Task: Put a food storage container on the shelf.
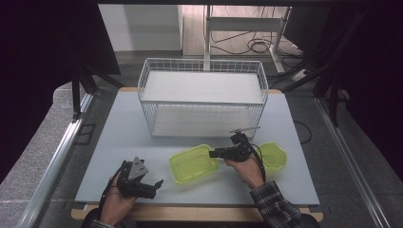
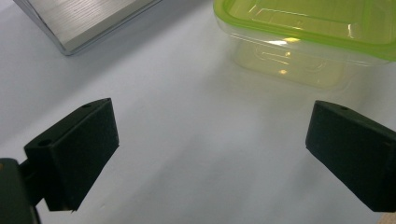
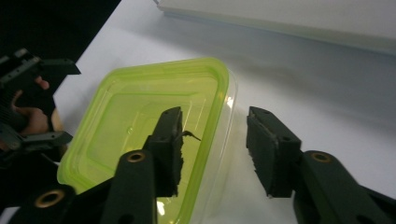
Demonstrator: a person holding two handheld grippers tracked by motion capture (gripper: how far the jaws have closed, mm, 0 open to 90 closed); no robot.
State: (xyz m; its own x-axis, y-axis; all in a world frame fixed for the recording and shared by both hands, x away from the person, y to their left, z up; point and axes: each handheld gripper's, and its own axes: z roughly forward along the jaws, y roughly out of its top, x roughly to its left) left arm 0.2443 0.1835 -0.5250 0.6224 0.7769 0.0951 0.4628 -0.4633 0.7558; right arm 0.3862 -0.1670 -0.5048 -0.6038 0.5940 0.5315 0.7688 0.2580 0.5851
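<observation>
A clear tub with a lime-green rim (image 1: 193, 164) (image 2: 308, 32) (image 3: 140, 121) sits open on the grey table, in front of the wire basket. My right gripper (image 1: 212, 153) (image 3: 213, 116) straddles the tub's right wall, one jaw inside the tub and the other outside. A gap shows between the pads and the wall, so the gripper is open. My left gripper (image 1: 156, 189) (image 2: 212, 126) rests low at the table's near left edge. It points toward the tub, its jaws wide open with nothing between them.
A white wire basket (image 1: 204, 118) stands at the back middle of the table (image 1: 123, 137). A lime-green lid (image 1: 273, 156) lies flat just right of my right hand. The person's left hand (image 3: 28, 119) shows at the left edge of the right gripper view.
</observation>
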